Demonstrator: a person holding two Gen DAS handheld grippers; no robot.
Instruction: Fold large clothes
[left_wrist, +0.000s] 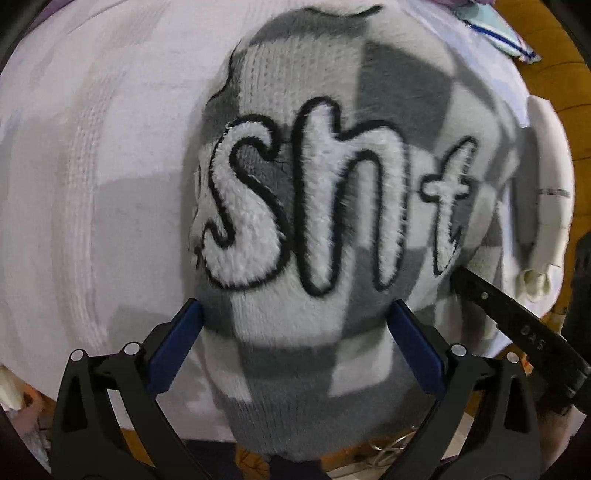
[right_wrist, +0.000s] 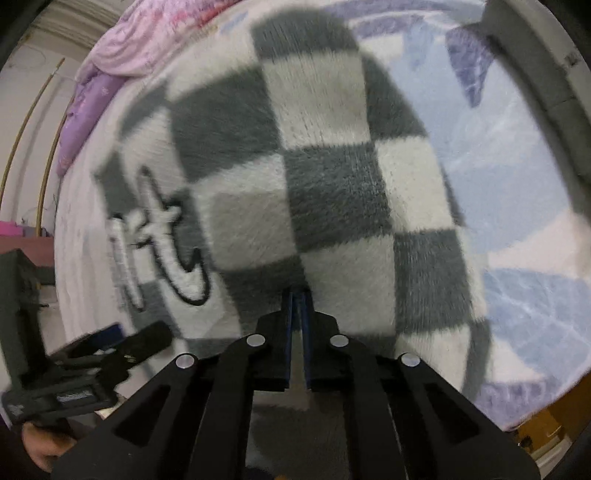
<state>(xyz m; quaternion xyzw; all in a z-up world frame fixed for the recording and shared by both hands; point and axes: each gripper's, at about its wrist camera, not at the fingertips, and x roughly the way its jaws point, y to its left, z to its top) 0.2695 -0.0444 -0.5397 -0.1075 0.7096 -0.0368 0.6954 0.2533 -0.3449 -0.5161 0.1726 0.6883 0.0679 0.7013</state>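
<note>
checkered sweater (right_wrist: 332, 192) lies on the bed (left_wrist: 92, 166), right hand-held gripper (right_wrist: 297, 299) pinching its fabric, left hand-held gripper (left_wrist: 295, 317) spread wide over it.

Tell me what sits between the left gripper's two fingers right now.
In the left wrist view, the left gripper is open, and the checkered sweater fills the gap between its fingers.

surface: bed (right_wrist: 517, 177) with a pale blue and white patterned sheet | on it: grey and white checkered sweater (right_wrist: 332, 177) with fuzzy white lettering, spread across the sheet | pink and purple bedding (right_wrist: 110, 74) bunched at the far edge
</note>
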